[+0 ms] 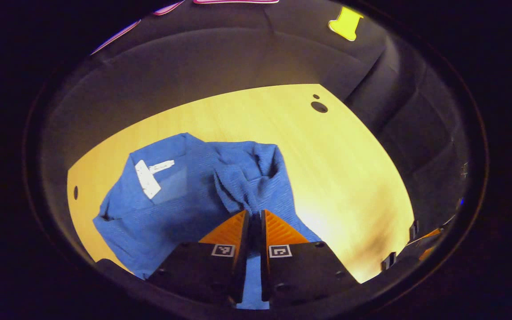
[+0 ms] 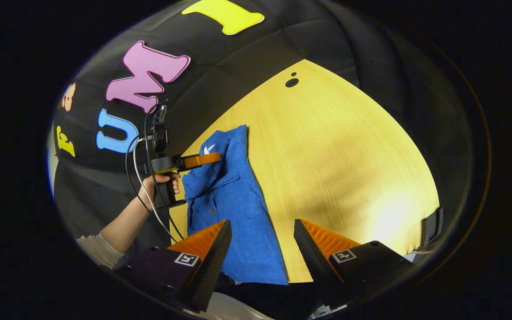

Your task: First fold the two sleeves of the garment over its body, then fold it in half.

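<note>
A blue garment [image 1: 185, 200] lies on the wooden table [image 1: 336, 178], with a white label [image 1: 147, 178] showing near its collar. In the left gripper view my left gripper [image 1: 254, 214] is shut on a bunched-up sleeve [image 1: 242, 178], which is lifted over the body. The right gripper view shows the garment [image 2: 238, 209] stretching away from me, and farther off the left gripper [image 2: 216, 157] in a hand [image 2: 160, 181], pinching the raised sleeve. My right gripper [image 2: 262, 229] is open, above the garment's near edge with nothing between its fingers.
Black cloth walls close in the table at the back and sides. Two small dark holes [image 1: 319, 106] mark the far corner of the table top. Dark brackets [image 2: 434, 222] sit at the right table edge. Bare wood [image 2: 349, 155] lies right of the garment.
</note>
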{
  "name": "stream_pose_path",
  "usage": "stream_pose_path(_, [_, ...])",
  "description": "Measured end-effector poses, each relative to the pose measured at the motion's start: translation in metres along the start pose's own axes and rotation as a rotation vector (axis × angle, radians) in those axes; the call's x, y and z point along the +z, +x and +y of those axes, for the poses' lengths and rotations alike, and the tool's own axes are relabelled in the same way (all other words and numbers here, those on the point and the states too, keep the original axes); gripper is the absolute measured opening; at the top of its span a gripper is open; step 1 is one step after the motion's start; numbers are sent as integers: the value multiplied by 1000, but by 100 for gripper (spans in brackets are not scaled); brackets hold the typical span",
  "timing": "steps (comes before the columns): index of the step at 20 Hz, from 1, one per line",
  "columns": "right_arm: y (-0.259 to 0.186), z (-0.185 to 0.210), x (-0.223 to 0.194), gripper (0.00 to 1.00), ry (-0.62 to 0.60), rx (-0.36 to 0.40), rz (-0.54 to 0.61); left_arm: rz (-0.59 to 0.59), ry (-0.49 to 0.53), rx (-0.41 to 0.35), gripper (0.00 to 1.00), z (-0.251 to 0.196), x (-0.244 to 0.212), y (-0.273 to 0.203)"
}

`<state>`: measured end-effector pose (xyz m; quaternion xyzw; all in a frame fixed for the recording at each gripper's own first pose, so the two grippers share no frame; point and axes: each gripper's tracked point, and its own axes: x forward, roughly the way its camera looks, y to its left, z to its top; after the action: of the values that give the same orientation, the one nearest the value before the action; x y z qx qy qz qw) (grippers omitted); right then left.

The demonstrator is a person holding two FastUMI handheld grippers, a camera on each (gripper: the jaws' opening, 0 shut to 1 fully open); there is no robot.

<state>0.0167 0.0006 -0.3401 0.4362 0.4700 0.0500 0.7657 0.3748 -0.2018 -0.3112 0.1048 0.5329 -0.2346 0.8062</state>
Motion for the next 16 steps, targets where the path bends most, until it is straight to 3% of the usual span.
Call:
stream_pose_path(1, [1,-4,1,92,0,3,5,-18,-30,-46,25,-13,4,-4])
stream_pose_path(2, [4,-7,3,92,0,4,13,-37,-50,-72,31,-20,8,-6])
stream_pose_path(4, [10,-13,1,92,2,7,26,-80,-69,-70,57,-22,10,-11])
stream_pose_path(5, [13,-14,1,92,-7,6,32,-81,-75,-61,64,-21,6,-19])
stream_pose_path(8, [24,-13,-8,92,-40,-1,53,-126,-95,-3,72,-7,-11,-46])
stream_pose_path(9, [28,-9,-13,92,-51,2,63,-127,-100,20,86,1,-22,-57])
stream_pose_path(12, [34,3,-29,92,-80,9,88,-115,-129,46,82,19,-65,-90])
stream_pose_path(16, [40,17,-62,91,-141,-13,116,-109,-195,112,85,62,-152,-139])
